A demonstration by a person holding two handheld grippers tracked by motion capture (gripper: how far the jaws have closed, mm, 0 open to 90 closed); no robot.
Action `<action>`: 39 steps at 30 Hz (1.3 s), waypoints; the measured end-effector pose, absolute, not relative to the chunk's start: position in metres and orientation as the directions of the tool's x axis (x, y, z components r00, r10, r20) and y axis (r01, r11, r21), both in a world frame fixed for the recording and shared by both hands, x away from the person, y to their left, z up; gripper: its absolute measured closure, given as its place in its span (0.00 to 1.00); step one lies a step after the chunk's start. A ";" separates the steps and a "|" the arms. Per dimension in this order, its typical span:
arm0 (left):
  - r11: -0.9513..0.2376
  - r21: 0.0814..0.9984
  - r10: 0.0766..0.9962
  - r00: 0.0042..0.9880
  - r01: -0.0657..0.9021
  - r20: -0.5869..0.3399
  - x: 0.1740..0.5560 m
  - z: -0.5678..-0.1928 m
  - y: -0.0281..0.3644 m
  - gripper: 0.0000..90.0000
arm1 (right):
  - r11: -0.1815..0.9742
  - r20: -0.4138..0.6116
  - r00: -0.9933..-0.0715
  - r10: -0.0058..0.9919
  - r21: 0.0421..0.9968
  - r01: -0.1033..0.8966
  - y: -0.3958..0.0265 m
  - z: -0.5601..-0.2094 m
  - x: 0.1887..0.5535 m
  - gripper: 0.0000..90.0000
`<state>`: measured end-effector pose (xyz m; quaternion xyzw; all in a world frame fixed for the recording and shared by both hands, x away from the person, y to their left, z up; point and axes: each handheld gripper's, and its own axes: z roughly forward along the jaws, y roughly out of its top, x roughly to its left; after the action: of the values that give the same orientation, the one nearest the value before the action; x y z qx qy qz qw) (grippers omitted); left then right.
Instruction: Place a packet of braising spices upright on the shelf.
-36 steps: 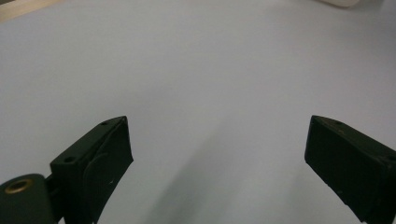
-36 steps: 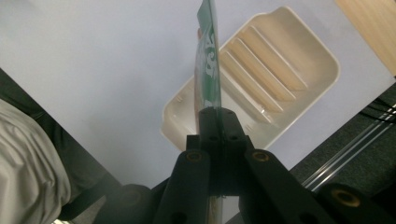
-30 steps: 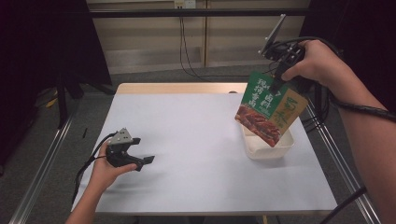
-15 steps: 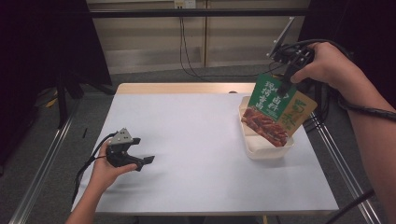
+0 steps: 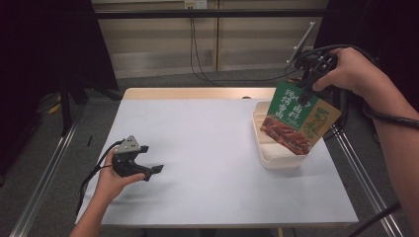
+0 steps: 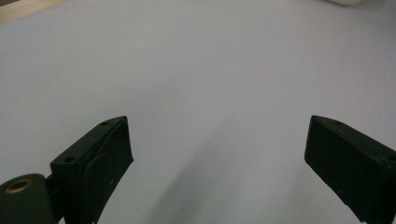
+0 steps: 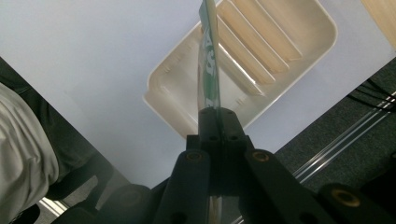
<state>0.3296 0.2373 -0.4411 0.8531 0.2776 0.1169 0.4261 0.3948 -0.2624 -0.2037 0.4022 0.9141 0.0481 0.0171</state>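
A green and yellow food packet (image 5: 296, 118) hangs tilted in the air over a cream divided tray (image 5: 274, 159) at the table's right. My right gripper (image 5: 307, 84) is shut on the packet's top edge. In the right gripper view the packet (image 7: 208, 65) runs edge-on up from the closed jaws, above the tray (image 7: 261, 56) and its ribbed compartments. My left gripper (image 5: 154, 170) rests low at the table's front left, open with nothing between its fingers (image 6: 98, 158).
The white table top (image 5: 207, 148) stretches bare between the two grippers. Metal rails (image 5: 360, 173) run along both sides of the table. Cables (image 5: 197, 54) hang behind the far edge. A person's trouser leg (image 7: 23, 149) appears under the table edge.
My right gripper has carried the packet slightly to the right and lower over the tray, tilting it more. The left gripper has stayed put.
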 end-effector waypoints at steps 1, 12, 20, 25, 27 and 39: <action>-0.481 0.793 0.573 0.819 0.374 -0.038 0.330 -0.441 0.237 0.08 | 0.671 0.003 -0.674 0.739 0.100 0.735 -0.263 -0.204 0.395 1.00; -0.484 0.792 0.575 0.818 0.372 -0.033 0.329 -0.441 0.238 0.08 | 0.681 0.001 -0.684 0.730 0.086 0.727 -0.263 -0.211 0.397 1.00; -0.480 0.796 0.575 0.818 0.369 -0.032 0.329 -0.440 0.238 0.08 | 0.681 0.012 -0.684 0.729 0.085 0.727 -0.265 -0.215 0.396 1.00; -0.482 0.795 0.576 0.817 0.369 -0.030 0.329 -0.440 0.238 0.08 | 0.684 0.011 -0.687 0.726 0.083 0.724 -0.265 -0.217 0.396 1.00; -0.483 0.795 0.578 0.816 0.368 -0.027 0.329 -0.439 0.238 0.08 | 0.680 0.015 -0.683 0.730 0.078 0.729 -0.264 -0.218 0.396 1.00; -0.479 0.799 0.574 0.818 0.363 -0.028 0.329 -0.439 0.238 0.08 | 0.683 0.021 -0.685 0.728 0.069 0.727 -0.264 -0.226 0.398 1.00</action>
<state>0.3291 0.2375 -0.4390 0.8511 0.2754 0.1225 0.4298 0.3984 -0.2635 -0.2258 0.3967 0.9173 0.0357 0.0038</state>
